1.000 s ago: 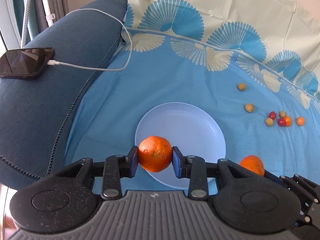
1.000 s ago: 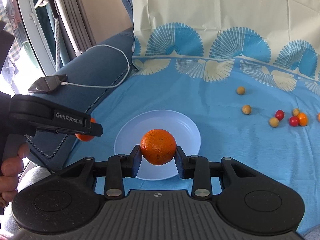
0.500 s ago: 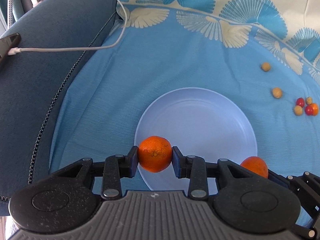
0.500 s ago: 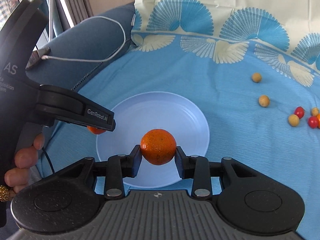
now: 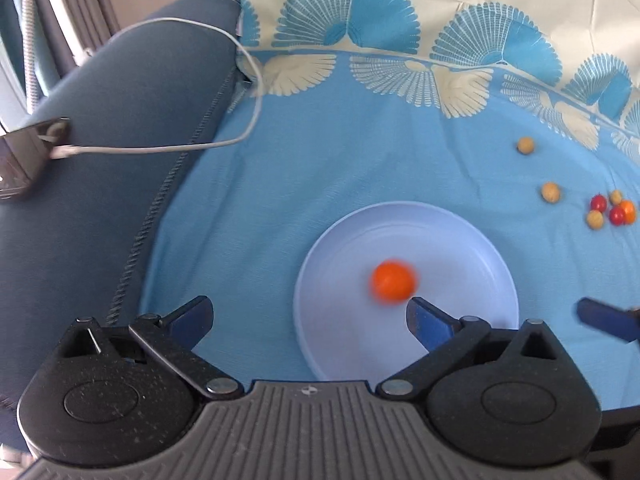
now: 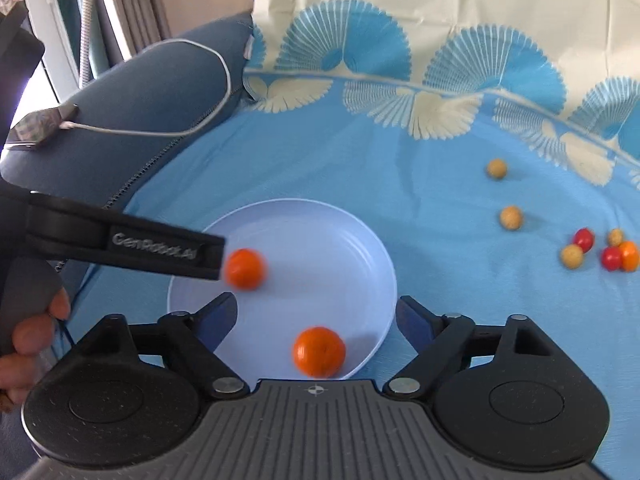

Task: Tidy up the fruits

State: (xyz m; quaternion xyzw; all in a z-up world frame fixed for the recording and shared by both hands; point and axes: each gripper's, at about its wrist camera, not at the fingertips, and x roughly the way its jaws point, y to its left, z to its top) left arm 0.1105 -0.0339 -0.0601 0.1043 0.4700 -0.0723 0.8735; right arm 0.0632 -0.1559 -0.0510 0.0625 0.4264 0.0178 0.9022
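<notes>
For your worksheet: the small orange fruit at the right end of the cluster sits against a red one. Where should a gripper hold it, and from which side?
Probably from above, fingers on the small orange fruit's near and far sides. The red fruit touches its left side, so a left-right pinch would likely catch both.

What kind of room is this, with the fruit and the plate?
Most likely a living room at home, not a lab. A blue upholstered sofa arm stands beside the patterned blue cloth, a phone charges on it by a white cable, and curtains hang behind.
</notes>
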